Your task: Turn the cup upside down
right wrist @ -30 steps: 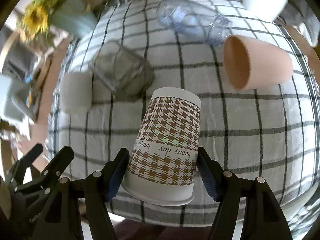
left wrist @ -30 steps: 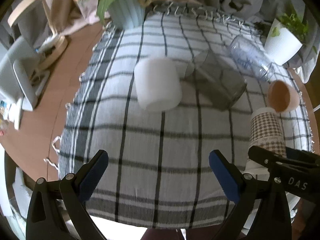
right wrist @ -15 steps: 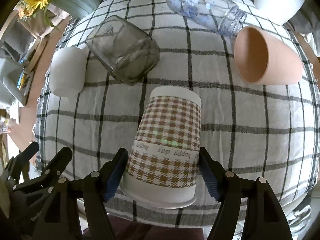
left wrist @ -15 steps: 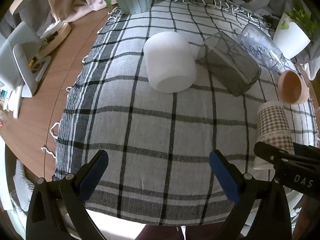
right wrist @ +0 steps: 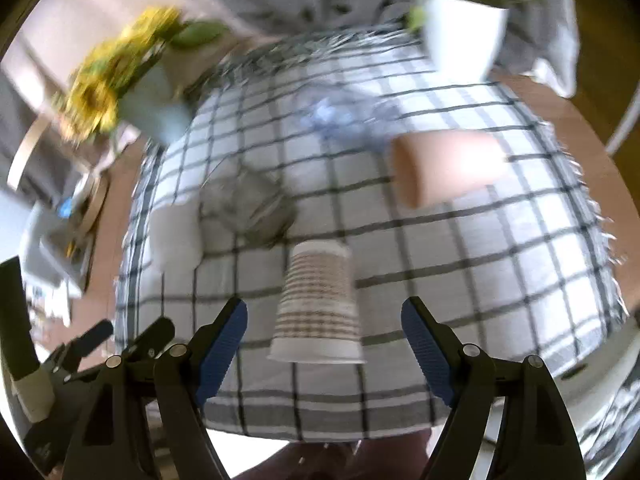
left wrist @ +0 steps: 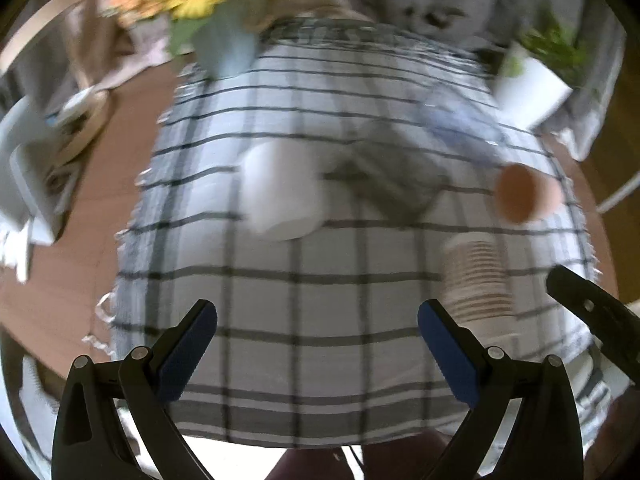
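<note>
Standing rim-down on the checked cloth [right wrist: 460, 248], one brown-patterned paper cup [right wrist: 316, 300] is seen between the spread, untouching fingers of the right gripper [right wrist: 324, 344]. The left gripper [left wrist: 318, 348] is likewise held wide, empty. Four other vessels are counted lying down, seemingly: white cup [left wrist: 280, 188], glass jar [left wrist: 392, 172], bottle [left wrist: 460, 124], terracotta cup [right wrist: 444, 168].

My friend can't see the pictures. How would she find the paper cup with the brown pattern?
Find the checked tablecloth. Near its front edge, between the right gripper's open fingers, stands the patterned paper cup. It alone stands upside down, rim on the cloth; the other cups lie on their sides.
</note>
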A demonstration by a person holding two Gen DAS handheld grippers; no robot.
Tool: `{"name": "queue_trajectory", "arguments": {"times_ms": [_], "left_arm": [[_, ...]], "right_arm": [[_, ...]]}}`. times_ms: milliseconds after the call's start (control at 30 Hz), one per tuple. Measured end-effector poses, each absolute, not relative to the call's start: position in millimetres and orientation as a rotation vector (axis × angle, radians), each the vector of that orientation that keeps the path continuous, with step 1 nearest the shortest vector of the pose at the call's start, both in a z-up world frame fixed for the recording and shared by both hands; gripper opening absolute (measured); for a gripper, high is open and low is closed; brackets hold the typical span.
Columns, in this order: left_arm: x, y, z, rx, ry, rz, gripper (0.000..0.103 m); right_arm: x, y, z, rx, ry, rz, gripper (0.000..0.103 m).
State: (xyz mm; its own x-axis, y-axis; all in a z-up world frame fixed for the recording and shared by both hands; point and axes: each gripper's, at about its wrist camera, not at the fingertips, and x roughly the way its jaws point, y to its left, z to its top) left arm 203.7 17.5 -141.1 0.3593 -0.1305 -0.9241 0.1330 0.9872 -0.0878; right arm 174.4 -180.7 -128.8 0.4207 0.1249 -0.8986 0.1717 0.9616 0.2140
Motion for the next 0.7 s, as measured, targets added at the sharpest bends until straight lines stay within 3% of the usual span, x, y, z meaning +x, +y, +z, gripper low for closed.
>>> {"name": "queue_trajectory", "arguments": {"times_ms": [400,700], "left_arm": [[235.4,-80.5,-160.5,0.068,1.298,-0.325,0.1],[254.3,-113.3,-187.9,0.091,1.381,-0.32,0.094]], "right_arm": [[163.6,-268.6,-131.0,0.376,1.15,-0.247,0.08],[171.3,-290.5,-136.6,0.357,1.167,-0.238,0.08]]}}
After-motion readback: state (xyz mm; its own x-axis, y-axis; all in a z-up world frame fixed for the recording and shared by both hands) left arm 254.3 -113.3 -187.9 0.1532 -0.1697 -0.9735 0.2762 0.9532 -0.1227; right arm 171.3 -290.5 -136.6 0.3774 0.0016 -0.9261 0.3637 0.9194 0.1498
